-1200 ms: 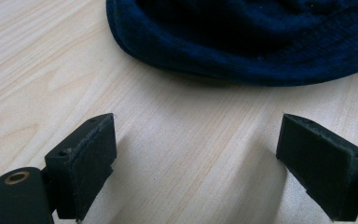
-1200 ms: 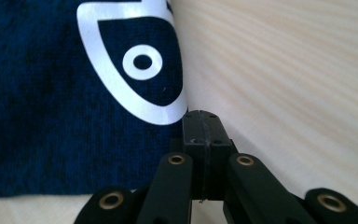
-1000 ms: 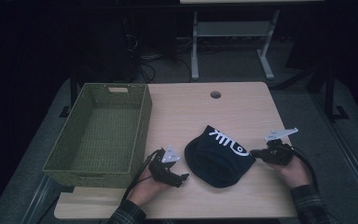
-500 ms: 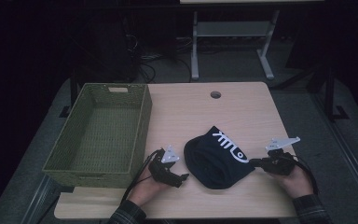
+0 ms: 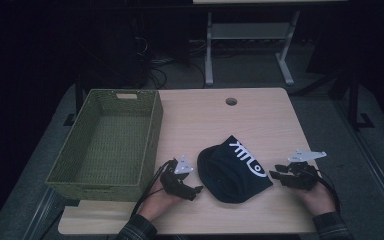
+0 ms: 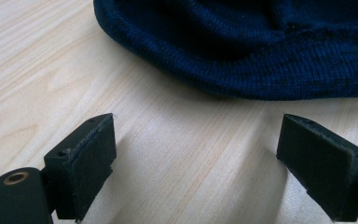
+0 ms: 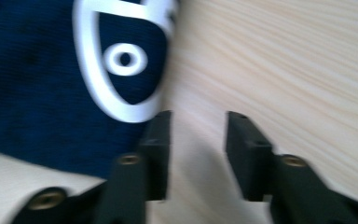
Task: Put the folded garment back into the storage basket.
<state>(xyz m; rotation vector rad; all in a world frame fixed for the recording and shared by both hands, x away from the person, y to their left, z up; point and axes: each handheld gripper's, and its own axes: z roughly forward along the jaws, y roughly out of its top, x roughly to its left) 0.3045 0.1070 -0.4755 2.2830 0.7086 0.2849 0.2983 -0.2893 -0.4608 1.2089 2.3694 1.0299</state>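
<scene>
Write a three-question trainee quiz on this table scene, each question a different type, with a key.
1. True or false: the dark knit hat lies inside the green basket.
2. Which gripper is nearest the hat's white fish print? A) left gripper B) right gripper
3. Fill in: between the right gripper's fingers there is bare ____.

Key: 1 false, the hat lies on the table beside the basket; 2 B; 3 table.

A light wooden table (image 5: 260,120) carries a dark beanie (image 5: 232,170) and a green basket (image 5: 105,180).
</scene>
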